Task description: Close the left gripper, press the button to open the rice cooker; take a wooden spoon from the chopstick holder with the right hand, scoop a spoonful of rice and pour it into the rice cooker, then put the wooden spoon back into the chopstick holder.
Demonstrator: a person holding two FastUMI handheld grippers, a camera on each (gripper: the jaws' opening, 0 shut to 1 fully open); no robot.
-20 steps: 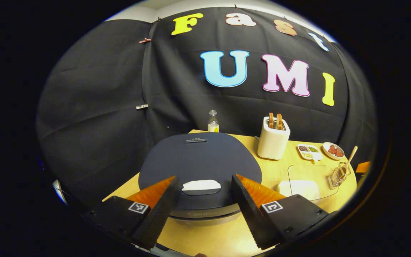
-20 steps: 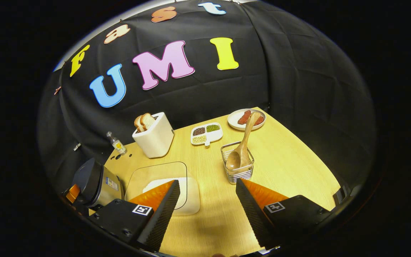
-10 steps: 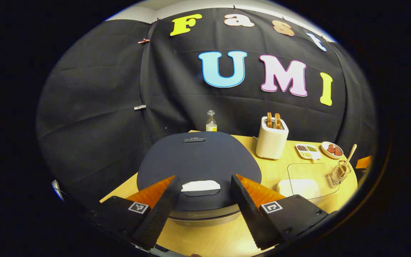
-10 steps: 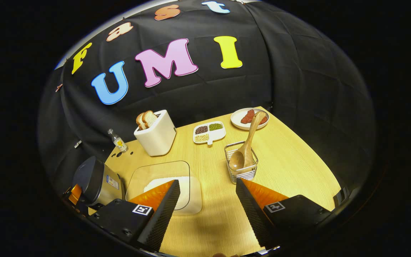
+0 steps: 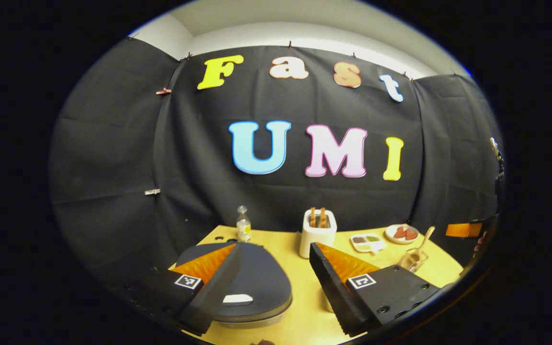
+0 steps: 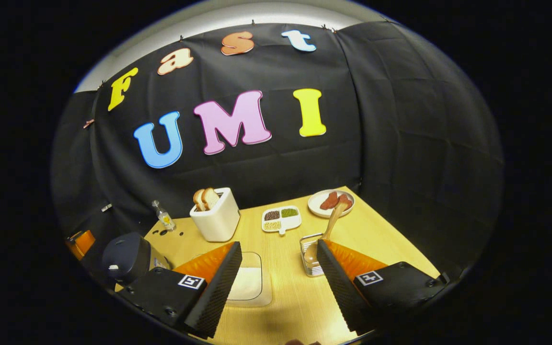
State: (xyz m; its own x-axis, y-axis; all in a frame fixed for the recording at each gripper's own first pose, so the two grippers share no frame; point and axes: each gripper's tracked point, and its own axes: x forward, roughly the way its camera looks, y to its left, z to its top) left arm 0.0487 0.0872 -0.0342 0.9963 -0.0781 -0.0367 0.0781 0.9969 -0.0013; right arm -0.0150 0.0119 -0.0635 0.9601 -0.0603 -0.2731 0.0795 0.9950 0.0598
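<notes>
The rice cooker (image 5: 259, 278) stands at the table's near left with its dark lid down and a pale button (image 5: 237, 299) at the lid's front. My left gripper (image 5: 274, 245) hovers open, back from and above the cooker, touching nothing. A wooden spoon (image 6: 329, 225) leans in the wire chopstick holder (image 6: 309, 263), bowl down. My right gripper (image 6: 278, 243) is open with nothing in it, back from the holder and the lidded rice box (image 6: 247, 283). The cooker (image 6: 125, 256) also appears at the far left of the right gripper view, and the holder (image 5: 412, 258) at the right of the left gripper view.
At the back of the wooden table (image 6: 381, 239) stand a white toaster (image 6: 216, 218) with bread, a small bottle (image 6: 163, 218), a sectioned dish of beans (image 6: 281, 218) and a plate of red slices (image 6: 331, 203). Black cloth walls close the back and sides.
Both grippers have drawn back and tilted up from the table, so the cooker, rice box and holder now look smaller and lower. Both stay open and hold nothing.
</notes>
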